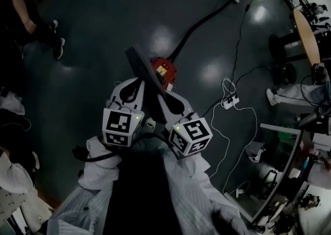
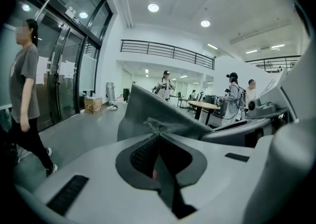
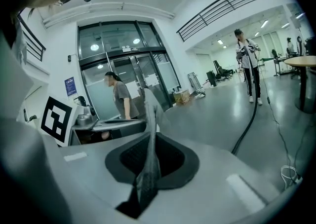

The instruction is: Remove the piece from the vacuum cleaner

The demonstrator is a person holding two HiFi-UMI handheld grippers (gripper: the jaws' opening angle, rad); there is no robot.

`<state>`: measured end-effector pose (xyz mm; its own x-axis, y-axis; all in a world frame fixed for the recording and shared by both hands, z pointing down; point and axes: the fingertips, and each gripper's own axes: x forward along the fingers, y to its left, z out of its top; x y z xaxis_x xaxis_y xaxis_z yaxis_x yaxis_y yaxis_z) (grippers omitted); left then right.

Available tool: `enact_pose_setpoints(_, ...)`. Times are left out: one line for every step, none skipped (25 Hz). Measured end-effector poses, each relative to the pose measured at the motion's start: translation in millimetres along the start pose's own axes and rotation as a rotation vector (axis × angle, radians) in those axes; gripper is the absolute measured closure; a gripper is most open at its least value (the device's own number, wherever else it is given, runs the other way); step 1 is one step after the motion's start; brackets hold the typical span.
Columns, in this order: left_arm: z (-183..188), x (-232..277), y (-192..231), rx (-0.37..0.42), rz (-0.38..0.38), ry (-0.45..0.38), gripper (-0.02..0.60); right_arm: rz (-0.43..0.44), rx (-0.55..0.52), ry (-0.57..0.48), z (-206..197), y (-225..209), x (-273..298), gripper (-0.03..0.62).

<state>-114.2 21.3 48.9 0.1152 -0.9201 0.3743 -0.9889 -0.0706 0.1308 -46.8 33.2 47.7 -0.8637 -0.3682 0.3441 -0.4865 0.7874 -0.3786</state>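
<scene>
Dark polished floor (image 1: 103, 11); the left claw (image 1: 137, 82) and right claw (image 1: 164, 97) were clamped on the grey piece (image 1: 140, 64), which ran 11 to 5 o'clock beside the vacuum cleaner (image 1: 165, 69).

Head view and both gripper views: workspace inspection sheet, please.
Surface: dark glossy floor; no bench in use.
Job's things: red vacuum cleaner on the floor; grey flat piece held up in front of it.
Clutter: cardboard box by the glass doors.
Grippers: left tool shut on the piece; right tool shut on the piece.
Cables: black hose leaving the vacuum cleaner; power strip on the floor.
Surroundings: person near the doors; round table.
</scene>
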Motion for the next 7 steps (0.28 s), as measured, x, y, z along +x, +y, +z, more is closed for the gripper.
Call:
enact_pose_setpoints(-0.4,0.4,-0.4,0.001,0.001,0.002,0.575,0.001,0.004,-0.001,0.3,-0.9,-0.6,0.566)
enact_pose_setpoints(-0.9,0.9,-0.4,0.002,0.002,0.004,0.575,0.001,0.008,-0.002,0.6,-1.9,-0.9,0.566)
enact_pose_setpoints(-1.3,1.8,-0.3,0.004,0.003,0.005,0.575,0.002,0.011,-0.004,1.0,-3.1,-0.8,0.566)
enact_pose_setpoints(-1.9,2.8,-0.1,0.004,0.004,0.006,0.575,0.002,0.013,-0.005,1.1,-4.3,-0.4,0.566)
enact_pose_setpoints(-2.7,4.0,0.3,0.005,0.005,0.007,0.575,0.002,0.015,-0.005,1.1,-5.5,0.2,0.566)
enact_pose_setpoints(-3.4,5.2,0.8,0.005,0.006,0.009,0.575,0.003,0.017,-0.005,1.0,-6.5,0.9,0.566)
enact_pose_setpoints(-4.2,6.5,1.2,0.005,0.007,0.01,0.575,0.004,0.018,-0.004,0.8,-7.6,1.6,0.566)
